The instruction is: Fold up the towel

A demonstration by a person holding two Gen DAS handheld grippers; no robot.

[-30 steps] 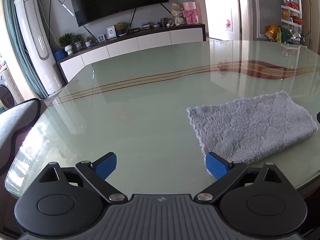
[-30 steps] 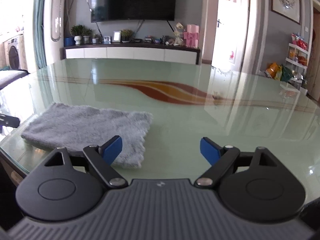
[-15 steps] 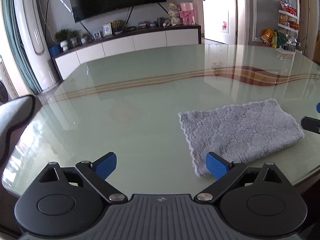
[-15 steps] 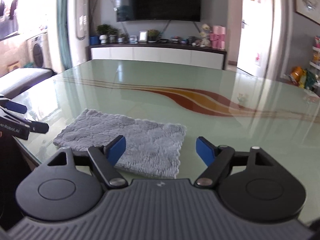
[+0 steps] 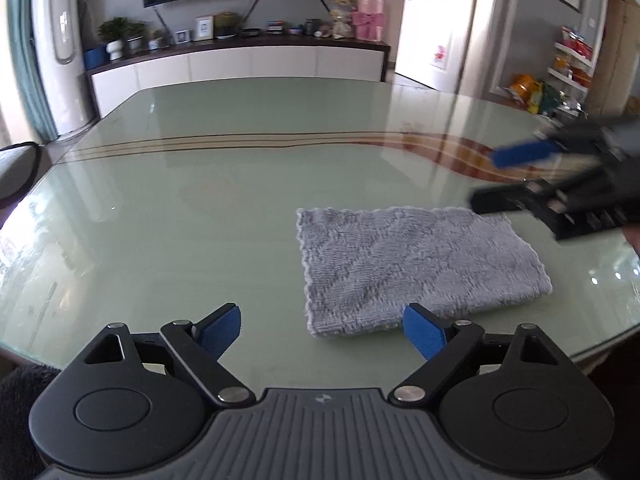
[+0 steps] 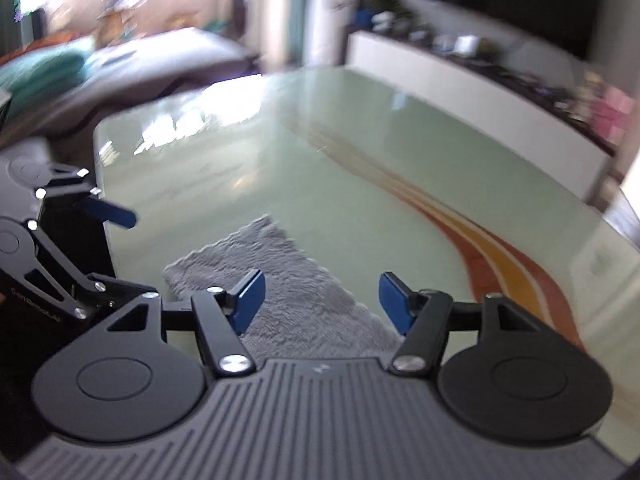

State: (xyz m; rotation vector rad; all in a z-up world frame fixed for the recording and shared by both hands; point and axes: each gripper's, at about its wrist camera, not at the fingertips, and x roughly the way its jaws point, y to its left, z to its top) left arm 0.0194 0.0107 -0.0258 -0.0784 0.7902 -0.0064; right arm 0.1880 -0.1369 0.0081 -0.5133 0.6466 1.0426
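A grey fluffy towel (image 5: 416,264) lies folded in a rectangle on the glass table (image 5: 200,208), near its front edge. My left gripper (image 5: 320,330) is open and empty, just short of the towel's near left corner. My right gripper (image 6: 322,302) is open and empty, over the towel's right end (image 6: 280,292), and it also shows in the left wrist view (image 5: 504,180), blurred, above the towel's far right corner. The left gripper shows in the right wrist view (image 6: 100,248) at the left.
A white TV cabinet (image 5: 240,64) with plants and frames stands beyond the table under a wall TV. A grey chair (image 5: 16,168) is at the table's left. A doorway (image 5: 436,28) and shelves are at the right.
Both grippers have swung toward the towel. The right gripper has turned left sharply and come over the towel's right end, its view now blurred. The towel has not moved.
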